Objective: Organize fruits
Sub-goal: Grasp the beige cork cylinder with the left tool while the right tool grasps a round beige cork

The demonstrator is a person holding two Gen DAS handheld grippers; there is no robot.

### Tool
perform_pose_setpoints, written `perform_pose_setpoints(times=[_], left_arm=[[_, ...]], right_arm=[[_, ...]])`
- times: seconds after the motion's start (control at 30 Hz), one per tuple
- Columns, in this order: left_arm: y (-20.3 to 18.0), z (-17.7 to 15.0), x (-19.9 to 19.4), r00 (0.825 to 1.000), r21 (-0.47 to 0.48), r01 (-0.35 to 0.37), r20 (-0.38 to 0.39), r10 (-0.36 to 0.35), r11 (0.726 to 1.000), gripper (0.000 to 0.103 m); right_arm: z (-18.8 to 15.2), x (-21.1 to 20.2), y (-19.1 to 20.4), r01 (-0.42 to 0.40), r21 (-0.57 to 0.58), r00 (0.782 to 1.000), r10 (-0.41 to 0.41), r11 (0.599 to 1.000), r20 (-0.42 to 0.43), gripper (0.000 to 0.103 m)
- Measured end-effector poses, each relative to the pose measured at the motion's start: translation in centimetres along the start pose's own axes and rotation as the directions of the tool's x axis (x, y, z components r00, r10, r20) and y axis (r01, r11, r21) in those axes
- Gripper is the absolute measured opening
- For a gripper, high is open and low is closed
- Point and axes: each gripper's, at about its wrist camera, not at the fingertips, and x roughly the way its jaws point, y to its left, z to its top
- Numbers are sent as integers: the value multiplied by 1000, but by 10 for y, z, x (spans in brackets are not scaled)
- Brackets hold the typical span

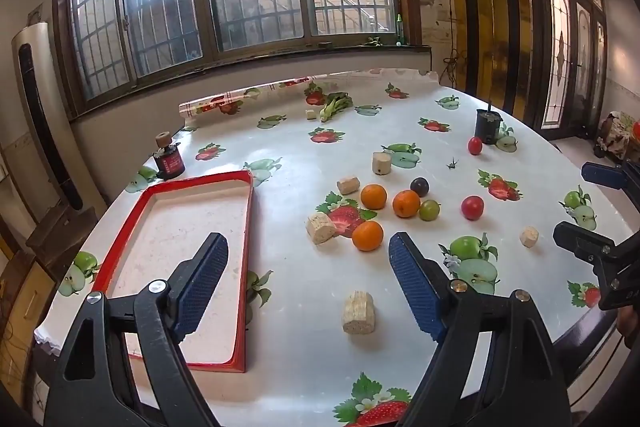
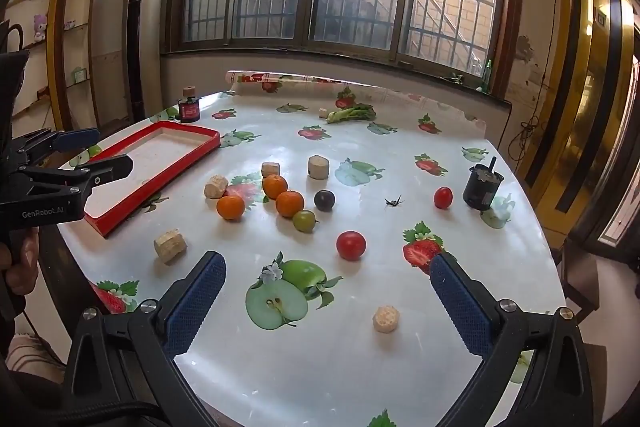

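Observation:
Three oranges lie mid-table: the nearest orange (image 1: 367, 235) (image 2: 230, 207) and two behind it (image 1: 406, 203) (image 2: 289, 203). With them are a dark plum (image 1: 419, 186) (image 2: 324, 199), a green grape (image 1: 429, 209) (image 2: 304, 220) and two red tomatoes (image 1: 472, 207) (image 2: 351, 245). An empty red tray (image 1: 248, 267) (image 2: 152, 183) lies at the left. My left gripper (image 1: 308, 275) is open and empty, above the table between tray and oranges. My right gripper (image 2: 328, 287) is open and empty, near the front tomato. Each gripper also shows in the other's view: the right (image 1: 592, 211) and the left (image 2: 96, 151).
Several cork-like wooden pieces (image 1: 358, 312) (image 2: 170, 246) are scattered among the fruit. A black cup (image 1: 487, 126) (image 2: 482, 189) stands at the right, a small dark jar (image 1: 170, 159) (image 2: 189, 109) at the far left, a leafy vegetable (image 1: 335, 105) (image 2: 352, 114) at the back. The table edge curves close at the front.

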Motion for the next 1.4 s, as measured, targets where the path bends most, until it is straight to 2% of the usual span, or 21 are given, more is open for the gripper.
perform_pose_setpoints(times=[0.27,0.53,0.77,0.93,1.07,1.17,1.3,1.4], left_arm=[[0,-9,-5,1000,3,21,-12,-21,1000,83],[-2,-23,4,996,-28,83,-42,-84,996,83],[-8,-43,26,983,-44,132,-122,-136,990,83],[-6,-49,44,972,1,103,-211,-100,995,83],[-2,-50,58,958,-14,116,-264,-116,993,83],[-2,-51,66,950,-12,113,-292,-112,994,83],[-5,-53,77,936,-13,123,-330,-121,992,81],[-7,-55,85,926,5,135,-356,-124,991,70]], right_arm=[[-4,-4,-9,7,15,1000,-7,1000,1,103],[-14,1,-14,16,33,999,-14,999,-41,103],[-23,14,-23,19,59,997,-14,998,-81,103],[-26,27,-28,30,72,992,-21,997,-127,103],[-29,41,-34,24,101,990,-9,995,-141,103],[-30,54,-41,21,134,983,4,991,-185,101],[-33,74,-55,20,181,967,27,983,-252,89],[-36,89,-65,20,221,953,48,975,-299,76]])
